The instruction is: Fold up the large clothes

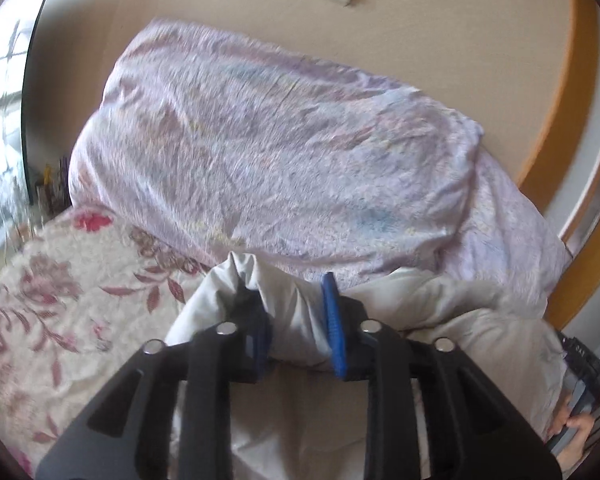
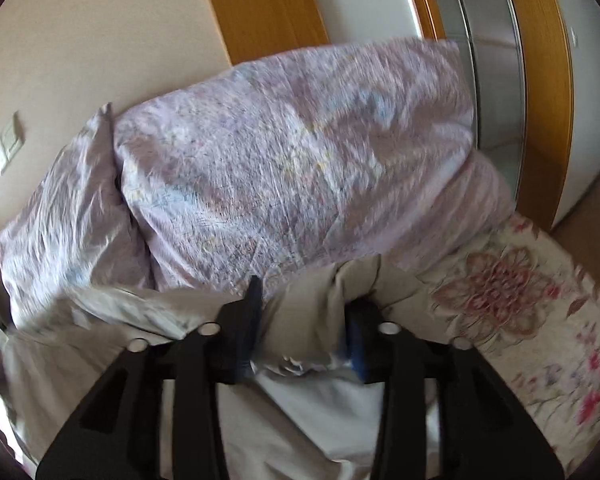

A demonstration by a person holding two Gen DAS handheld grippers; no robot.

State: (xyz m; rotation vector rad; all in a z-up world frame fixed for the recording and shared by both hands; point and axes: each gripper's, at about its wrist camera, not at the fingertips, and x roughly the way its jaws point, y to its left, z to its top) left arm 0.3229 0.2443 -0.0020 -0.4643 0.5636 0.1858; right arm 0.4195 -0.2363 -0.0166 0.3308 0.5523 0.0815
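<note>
Both wrist views, looking along my tongs toward the head of a bed. My left gripper (image 1: 290, 320) and my right gripper (image 2: 304, 328) each stand partly apart with a bunched fold of the pale grey-white garment (image 1: 440, 320) lying between the pads; whether those pads press the cloth or merely flank it, I cannot tell. The garment (image 2: 100, 340) fills the lower half of both frames, spread over the flowered bedspread (image 1: 60, 280) and reaching to the lilac pillows (image 1: 280, 152) stacked at centre. I judge the cloth light, limp and somewhat slick: it will sag between my two holds and slide from a shallow pinch. I would take it at a hem or seam, near two corners, with several layers gathered deep between the pads.
</note>
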